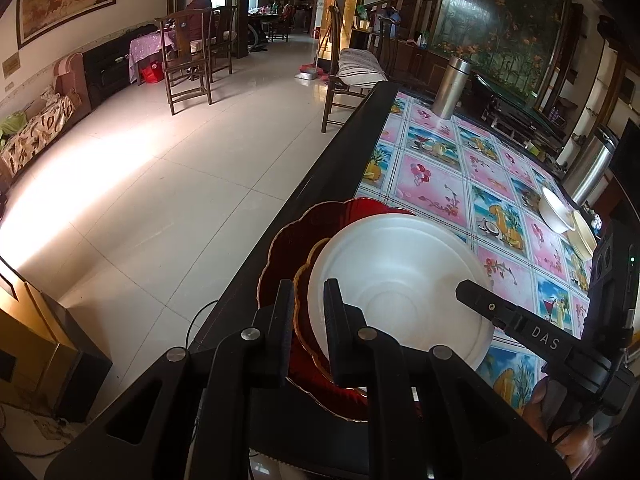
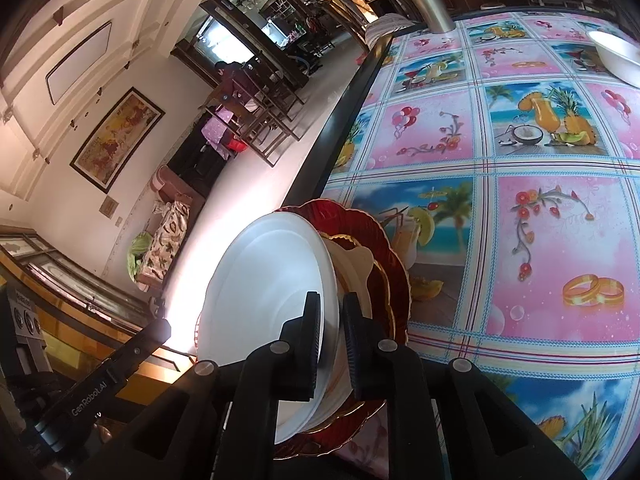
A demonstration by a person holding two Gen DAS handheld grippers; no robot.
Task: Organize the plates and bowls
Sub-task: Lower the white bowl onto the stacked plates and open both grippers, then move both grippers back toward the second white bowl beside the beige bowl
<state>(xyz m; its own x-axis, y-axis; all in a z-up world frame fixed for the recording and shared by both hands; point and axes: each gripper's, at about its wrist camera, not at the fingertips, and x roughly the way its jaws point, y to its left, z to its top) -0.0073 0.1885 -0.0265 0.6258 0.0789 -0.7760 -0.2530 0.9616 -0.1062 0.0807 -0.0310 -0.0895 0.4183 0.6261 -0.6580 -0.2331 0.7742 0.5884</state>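
A white plate [image 1: 400, 276] sits tilted on a stack of two scalloped red plates, the large one [image 1: 280, 256] under a smaller gold-rimmed one [image 1: 304, 320], at the table's left edge. My left gripper [image 1: 309, 284] is shut on the white plate's near-left rim. The right gripper [image 2: 333, 298] straddles the opposite rim of the white plate [image 2: 272, 280], its pads slightly apart and not pressing. One of its fingers [image 1: 500, 312] lies over the plate's inside. A cream plate edge [image 2: 356, 260] shows beneath, above the red plate [image 2: 384, 248].
Further along the patterned tablecloth [image 1: 440, 184] stand a white bowl [image 1: 554, 210], a cream dish [image 1: 582, 236] and a steel flask [image 1: 450, 88]. The dark table edge [image 1: 320, 200] drops to a tiled floor. A person [image 1: 198, 12] sits far off among chairs.
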